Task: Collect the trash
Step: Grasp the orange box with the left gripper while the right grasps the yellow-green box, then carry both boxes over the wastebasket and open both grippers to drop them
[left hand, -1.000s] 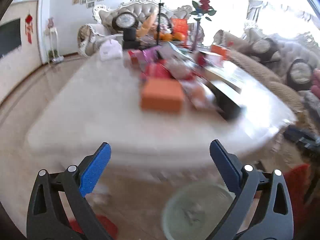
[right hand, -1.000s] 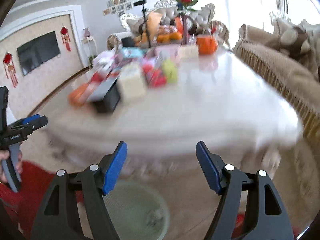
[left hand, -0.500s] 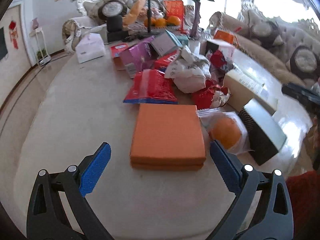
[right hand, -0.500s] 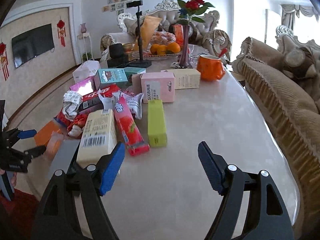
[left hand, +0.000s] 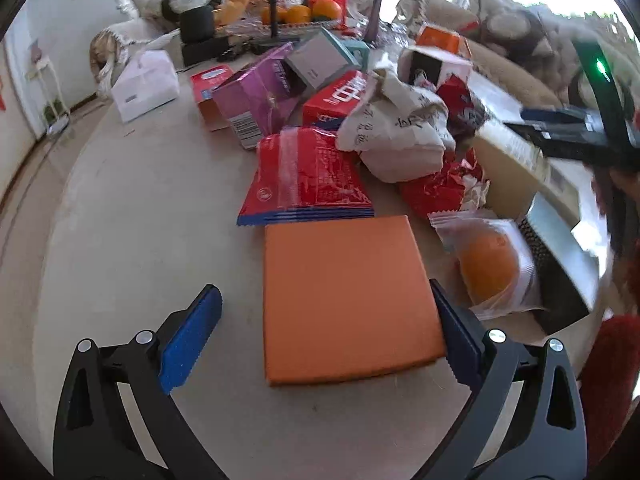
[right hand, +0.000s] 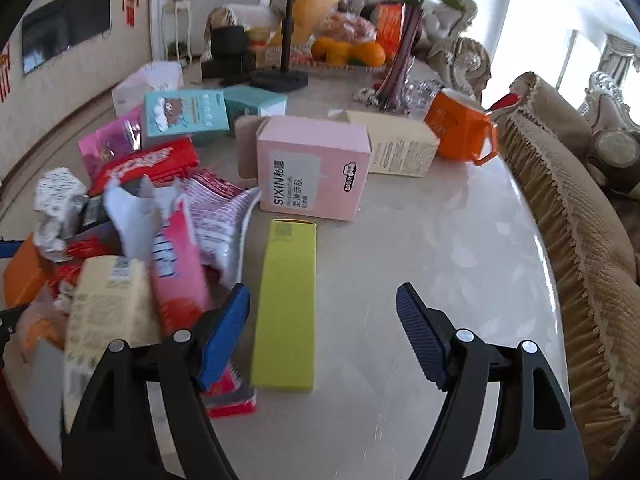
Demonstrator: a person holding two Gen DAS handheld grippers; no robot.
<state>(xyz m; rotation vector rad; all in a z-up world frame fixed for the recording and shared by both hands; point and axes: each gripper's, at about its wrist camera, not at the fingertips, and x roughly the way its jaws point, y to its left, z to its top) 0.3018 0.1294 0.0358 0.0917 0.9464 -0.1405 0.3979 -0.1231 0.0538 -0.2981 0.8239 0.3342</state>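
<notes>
Hovering apart, your left tongs [left hand: 326, 322] frame the orange box [left hand: 344, 300]; your right tongs [right hand: 323, 334], apart, straddle the yellow-green box [right hand: 286, 308].

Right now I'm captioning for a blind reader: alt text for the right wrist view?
The open right hand-held gripper hovers over a cluttered table, a yellow-green box lying between its blue fingers. Beyond sit a pink box, torn wrappers and an orange mug.

Wrappers [left hand: 308, 176] and boxes [right hand: 286, 304] strewn on table [right hand: 440, 248]

Sunlit room — tan sofa [right hand: 580, 216], wall television [right hand: 66, 42].
</notes>
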